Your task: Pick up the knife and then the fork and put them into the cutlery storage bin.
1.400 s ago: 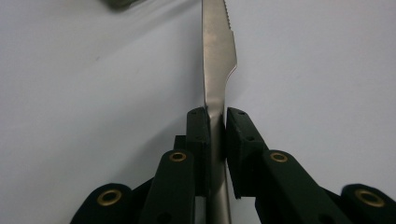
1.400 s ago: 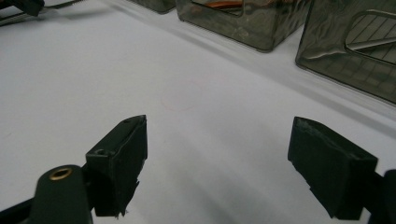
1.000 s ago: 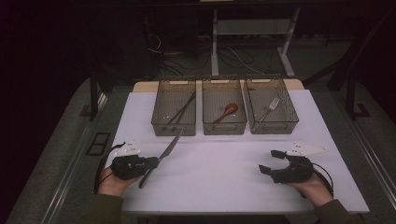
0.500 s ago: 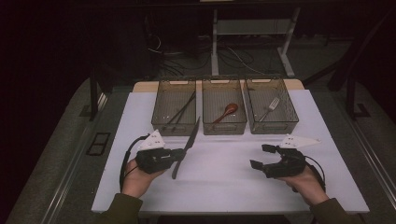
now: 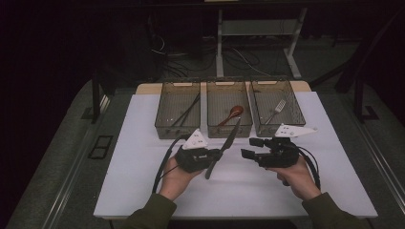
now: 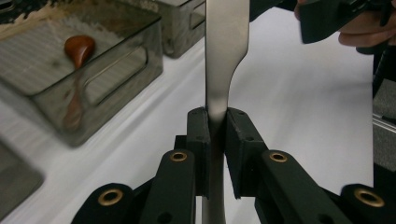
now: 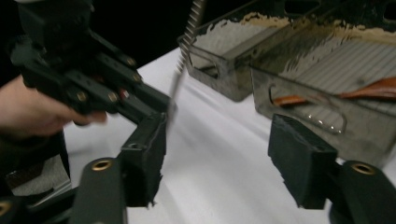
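My left gripper (image 5: 217, 155) is shut on a table knife (image 5: 224, 145) near the handle's neck. The blade slants up toward the middle bin. In the left gripper view both pads clamp the knife (image 6: 224, 56) by its flat sides, with my left gripper (image 6: 218, 126) pointing at the bins. My right gripper (image 5: 248, 148) faces left, close to the knife. It is open, its jaws have just been closing, and nothing lies between them. In the right gripper view the serrated blade (image 7: 184, 51) stands just beyond my right gripper (image 7: 219, 154), at its left jaw.
Three smoky plastic bins stand in a row at the back of the white table (image 5: 143, 181). The left bin (image 5: 165, 130) holds dark long utensils, the middle bin (image 5: 229, 131) a brown spoon (image 5: 232, 113), the right bin (image 5: 296, 114) a fork (image 5: 276, 110).
My left gripper carried the knife rightward to the table's centre and turned the blade toward the bins. My right gripper moved left toward it, and its jaws narrowed.
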`<state>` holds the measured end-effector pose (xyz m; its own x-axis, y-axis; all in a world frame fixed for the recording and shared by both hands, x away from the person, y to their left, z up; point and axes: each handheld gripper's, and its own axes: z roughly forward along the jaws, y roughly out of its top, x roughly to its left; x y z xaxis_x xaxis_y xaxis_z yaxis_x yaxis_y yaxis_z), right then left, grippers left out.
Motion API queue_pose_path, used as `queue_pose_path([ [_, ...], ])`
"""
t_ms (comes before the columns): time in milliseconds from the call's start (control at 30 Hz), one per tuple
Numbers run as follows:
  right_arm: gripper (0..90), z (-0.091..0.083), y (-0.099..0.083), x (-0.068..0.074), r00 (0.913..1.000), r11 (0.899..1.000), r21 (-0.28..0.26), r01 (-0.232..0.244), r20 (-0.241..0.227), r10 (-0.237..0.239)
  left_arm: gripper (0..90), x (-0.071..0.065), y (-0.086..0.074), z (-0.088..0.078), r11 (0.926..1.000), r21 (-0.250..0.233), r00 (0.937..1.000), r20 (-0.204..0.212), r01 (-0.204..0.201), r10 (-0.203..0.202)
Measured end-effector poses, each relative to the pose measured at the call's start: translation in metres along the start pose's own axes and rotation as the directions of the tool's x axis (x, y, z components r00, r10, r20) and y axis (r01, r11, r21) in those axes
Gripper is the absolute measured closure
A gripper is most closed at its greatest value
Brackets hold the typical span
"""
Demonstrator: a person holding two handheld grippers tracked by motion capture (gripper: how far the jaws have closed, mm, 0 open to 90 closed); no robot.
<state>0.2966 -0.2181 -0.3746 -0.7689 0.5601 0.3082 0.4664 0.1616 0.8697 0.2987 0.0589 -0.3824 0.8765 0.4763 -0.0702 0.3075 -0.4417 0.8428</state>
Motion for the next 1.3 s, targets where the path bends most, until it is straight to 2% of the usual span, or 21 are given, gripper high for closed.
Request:
queue_pose_path([
  [133, 46.3, 0.002, 0.006, -0.002, 0.9999, 1.000, -0.021, -0.012, -0.012, 0.012, 80.0, -0.004, 0.006, 0.013, 0.9999, -0.010, 1.0000, -0.008, -0.004, 0.004],
  [267, 52.7, 0.005, 0.009, -0.003, 0.9998, 1.000, -0.017, -0.013, -0.016, 0.013, 79.9, -0.006, 0.008, 0.022, 0.9996, -0.030, 0.9999, -0.017, 0.002, -0.002],
  [433, 63.7, 0.013, 0.010, -0.005, 0.9992, 0.999, -0.002, -0.034, -0.019, 0.034, 79.9, -0.010, 0.009, 0.023, 0.9991, -0.041, 0.9992, -0.039, -0.005, 0.003],
  [633, 82.7, 0.021, 0.011, -0.003, 0.9993, 1.000, -0.001, -0.026, -0.027, 0.026, 79.9, -0.012, 0.008, 0.024, 0.9990, -0.044, 0.9995, -0.033, -0.002, 0.000],
  [733, 86.3, 0.022, 0.012, -0.003, 0.9992, 1.000, -0.002, -0.026, -0.029, 0.026, 79.8, -0.012, 0.007, 0.025, 0.9985, -0.054, 0.9995, -0.030, 0.007, -0.008],
  [800, 88.5, 0.022, 0.011, -0.003, 0.9979, 0.999, -0.006, -0.039, -0.052, 0.038, 79.7, -0.014, 0.007, 0.027, 0.9983, -0.057, 0.9996, -0.025, 0.015, -0.017],
  [867, 88.7, 0.022, 0.011, 0.000, 0.9993, 1.000, -0.001, -0.017, -0.034, 0.016, 79.0, -0.014, 0.006, 0.028, 0.9973, -0.071, 0.9996, -0.020, 0.019, -0.020],
  [933, 88.7, 0.019, 0.011, -0.001, 0.9997, 1.000, 0.001, -0.013, -0.020, 0.013, 77.9, -0.013, 0.005, 0.026, 0.9972, -0.075, 0.9998, -0.021, 0.004, -0.005],
  [1000, 88.7, 0.016, 0.012, -0.002, 0.9999, 1.000, 0.000, -0.005, 0.012, 0.005, 71.1, -0.011, 0.003, 0.022, 0.9969, -0.079, 0.9998, -0.021, 0.000, -0.002],
  [1100, 88.7, 0.005, 0.014, -0.011, 0.9992, 1.000, -0.015, -0.019, 0.035, 0.020, 64.4, -0.005, -0.003, 0.011, 0.9968, -0.080, 0.9999, -0.010, 0.008, -0.008],
  [1167, 88.7, -0.003, 0.016, -0.016, 0.9981, 0.999, -0.025, -0.023, 0.056, 0.024, 60.0, -0.001, -0.009, 0.002, 0.9966, -0.082, 0.9999, -0.010, -0.001, 0.000],
  [1300, 88.7, -0.021, 0.021, -0.031, 0.9931, 0.998, -0.038, -0.045, 0.107, 0.049, 49.6, 0.005, -0.019, -0.015, 0.9965, -0.083, 1.0000, -0.005, -0.003, 0.003],
])
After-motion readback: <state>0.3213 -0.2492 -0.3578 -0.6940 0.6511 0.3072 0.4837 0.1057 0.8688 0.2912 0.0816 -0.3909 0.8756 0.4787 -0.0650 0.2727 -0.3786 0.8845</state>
